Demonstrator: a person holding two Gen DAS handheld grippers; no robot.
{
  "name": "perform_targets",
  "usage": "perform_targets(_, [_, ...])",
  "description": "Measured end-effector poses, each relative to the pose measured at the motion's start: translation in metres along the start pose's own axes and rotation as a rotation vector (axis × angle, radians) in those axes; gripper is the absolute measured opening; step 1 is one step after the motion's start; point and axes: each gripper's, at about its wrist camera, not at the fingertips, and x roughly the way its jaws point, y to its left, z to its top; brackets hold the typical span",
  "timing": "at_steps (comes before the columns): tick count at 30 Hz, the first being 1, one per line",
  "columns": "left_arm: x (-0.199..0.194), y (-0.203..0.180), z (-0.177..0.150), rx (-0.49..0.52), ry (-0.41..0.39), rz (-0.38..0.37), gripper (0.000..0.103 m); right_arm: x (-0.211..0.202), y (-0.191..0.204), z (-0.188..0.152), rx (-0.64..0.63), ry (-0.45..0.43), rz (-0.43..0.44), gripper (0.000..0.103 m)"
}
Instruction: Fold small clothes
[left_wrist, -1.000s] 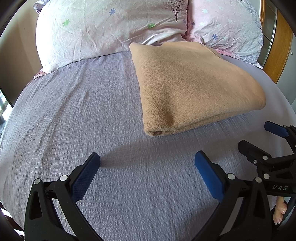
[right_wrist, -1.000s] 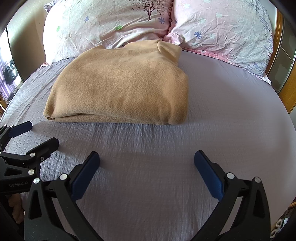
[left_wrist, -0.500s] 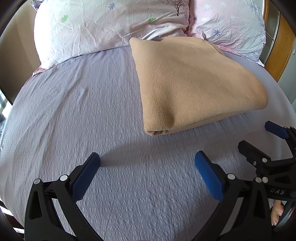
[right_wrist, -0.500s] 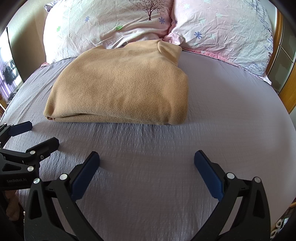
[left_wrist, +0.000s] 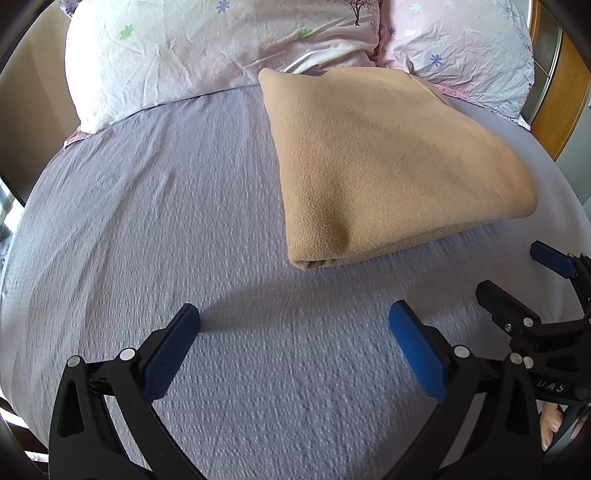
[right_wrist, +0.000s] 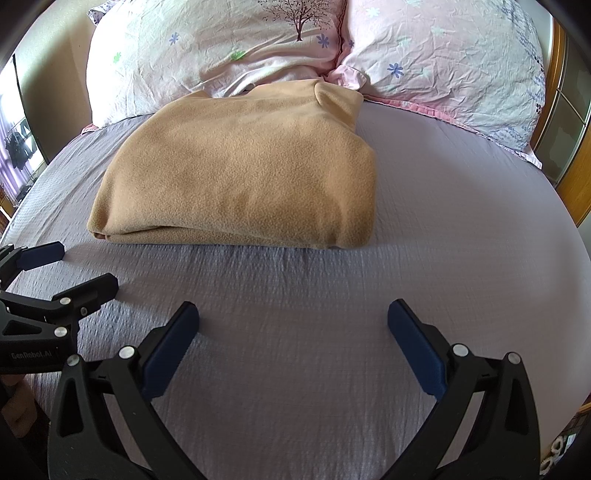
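Note:
A tan fleece garment (left_wrist: 388, 166) lies folded in a thick rectangle on the lavender bed sheet (left_wrist: 147, 221), its far edge against the pillows. It also shows in the right wrist view (right_wrist: 240, 173). My left gripper (left_wrist: 293, 325) is open and empty, hovering over bare sheet short of the garment's near left corner. My right gripper (right_wrist: 293, 321) is open and empty over bare sheet in front of the garment's near edge. Each gripper shows in the other's view, the right one (left_wrist: 517, 288) and the left one (right_wrist: 70, 269), both open.
Two floral pillows (right_wrist: 229, 48) (right_wrist: 454, 59) lie along the head of the bed. A wooden frame with glass panels (right_wrist: 569, 122) stands at the right. A beige wall (left_wrist: 26, 110) is at the left. The sheet (right_wrist: 461, 240) stretches around the garment.
The left gripper has drifted slightly, so the garment and pillows sit a little higher and further right in its view. The right view is almost unchanged. Both grippers stay open.

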Motion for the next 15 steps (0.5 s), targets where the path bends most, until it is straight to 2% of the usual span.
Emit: perform_targets(15, [-0.0001, 0.0006, -0.0011, 0.005, -0.008, -0.001, 0.102, 0.0, 0.0003, 0.0003, 0.002, 0.0, -0.001, 0.101])
